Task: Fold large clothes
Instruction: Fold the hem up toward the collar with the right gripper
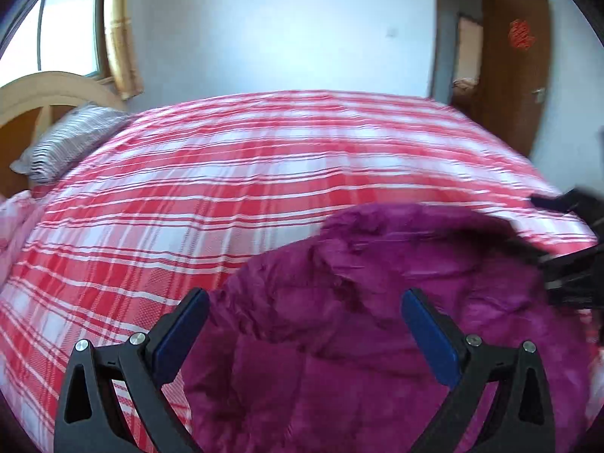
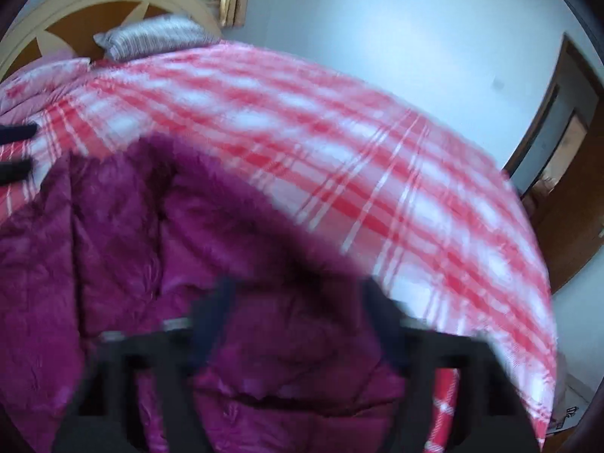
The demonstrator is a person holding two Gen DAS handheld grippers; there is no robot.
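A magenta padded jacket (image 1: 358,321) with a fuzzy hood trim lies on the red-and-white plaid bed cover (image 1: 226,173), near the bed's front edge. My left gripper (image 1: 304,302) is open, its blue-padded fingers spread over the jacket's left part without holding it. The right gripper shows at the right edge of the left wrist view (image 1: 573,264). In the blurred right wrist view the jacket (image 2: 151,234) fills the lower left, and my right gripper (image 2: 298,294) is open over the dark hood area. The left gripper's fingers (image 2: 15,151) show at that view's left edge.
A striped pillow (image 1: 68,143) and a pink pillow (image 2: 45,71) lie by the wooden headboard (image 1: 45,94). A window with a yellow curtain (image 1: 120,37) is behind it. A brown door (image 1: 513,68) stands open at the right. The plaid cover (image 2: 377,151) stretches beyond the jacket.
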